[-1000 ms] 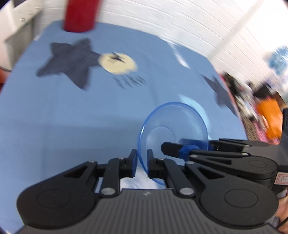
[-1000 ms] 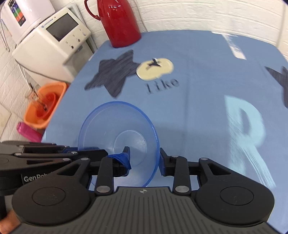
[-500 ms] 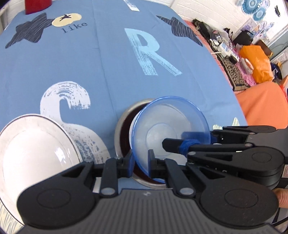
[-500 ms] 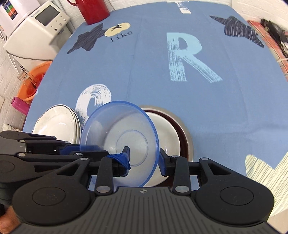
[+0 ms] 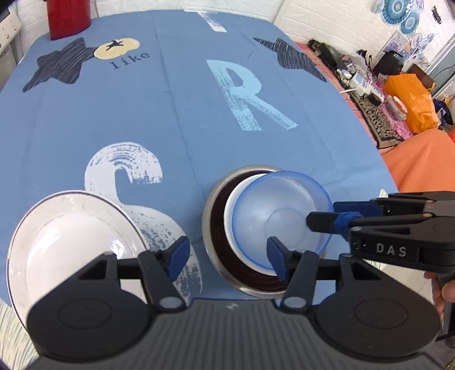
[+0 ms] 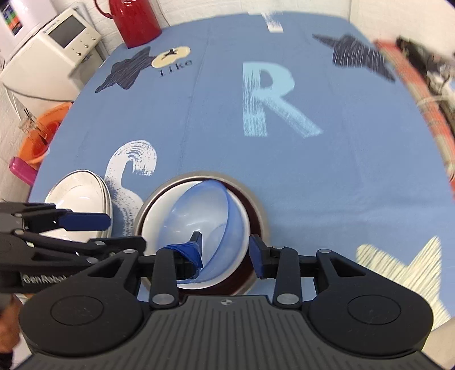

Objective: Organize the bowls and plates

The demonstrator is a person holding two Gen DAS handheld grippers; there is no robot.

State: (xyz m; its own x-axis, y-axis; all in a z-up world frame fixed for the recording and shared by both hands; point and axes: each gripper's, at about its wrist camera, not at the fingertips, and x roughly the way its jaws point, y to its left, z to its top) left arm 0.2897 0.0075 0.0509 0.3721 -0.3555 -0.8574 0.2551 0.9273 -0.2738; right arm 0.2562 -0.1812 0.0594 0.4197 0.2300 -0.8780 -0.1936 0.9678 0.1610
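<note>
A clear blue bowl (image 5: 273,210) (image 6: 210,210) rests tilted inside a white bowl (image 5: 233,205) (image 6: 159,216), which sits in a steel-rimmed dark bowl (image 5: 207,216) (image 6: 257,205) near the table's front edge. My left gripper (image 5: 227,259) (image 6: 105,232) is open, its fingers spread wide just in front of this stack and holding nothing. My right gripper (image 6: 226,252) (image 5: 335,213) is open and straddles the blue bowl's near rim, one taped finger inside the bowl and one outside. To the left lies a stack of white plates (image 5: 71,236) (image 6: 82,193).
The blue tablecloth (image 5: 184,113) with a printed R, S and stars covers the table. A red jug (image 5: 68,17) (image 6: 136,20) stands at the far left corner. Off the table are a white appliance (image 6: 51,54) and an orange basin (image 6: 42,128) to the left, clutter to the right.
The blue bowl came down from the air into the white bowl. My left gripper, shut on its rim before, has opened and let it go. Both views tilted down toward the table.
</note>
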